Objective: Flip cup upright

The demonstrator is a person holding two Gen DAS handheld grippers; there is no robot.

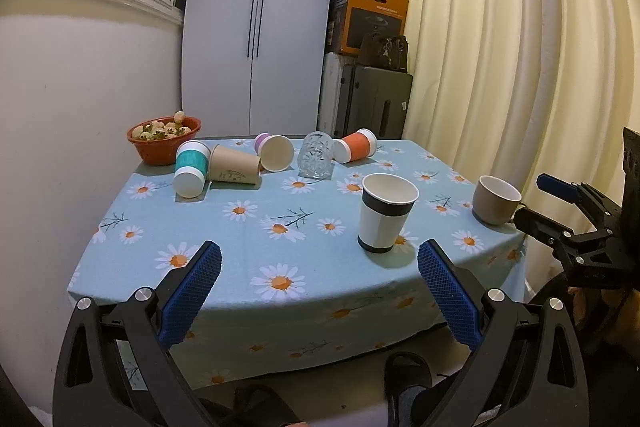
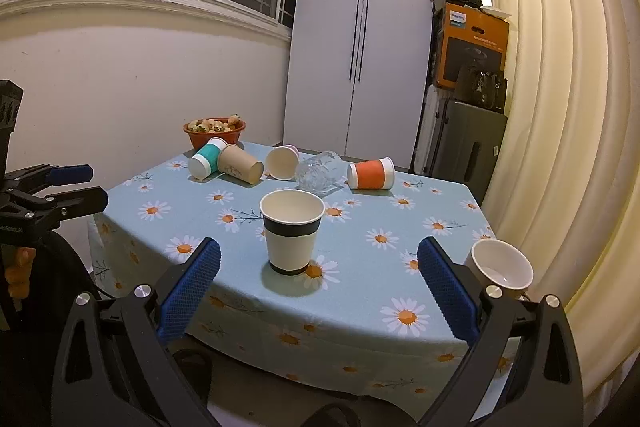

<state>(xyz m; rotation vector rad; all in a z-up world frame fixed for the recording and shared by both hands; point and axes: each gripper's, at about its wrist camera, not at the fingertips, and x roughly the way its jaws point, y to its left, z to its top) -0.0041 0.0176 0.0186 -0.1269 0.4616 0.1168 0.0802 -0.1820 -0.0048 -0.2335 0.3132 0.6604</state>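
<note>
A white paper cup with black bands (image 1: 385, 213) (image 2: 292, 230) stands upright near the table's front. A beige ceramic cup (image 1: 495, 199) (image 2: 501, 264) stands upright at the front right. At the back, a teal cup (image 1: 191, 169) (image 2: 205, 160), a brown cup (image 1: 234, 165) (image 2: 241, 163), a purple-based cup (image 1: 275, 151) (image 2: 282, 162), a clear glass (image 1: 315, 155) (image 2: 319, 171) and an orange cup (image 1: 355, 146) (image 2: 371, 173) lie on their sides. My left gripper (image 1: 319, 261) is open and empty before the front edge. My right gripper (image 2: 319, 259) is open and empty, with the black-banded cup ahead between its fingers.
A red bowl of fruit (image 1: 164, 139) (image 2: 215, 131) sits at the table's back left corner. The daisy tablecloth (image 1: 280, 251) (image 2: 360, 267) hangs over the front edge. A wall stands left, a curtain (image 1: 520, 47) right, and boxes and a suitcase (image 1: 376, 99) behind.
</note>
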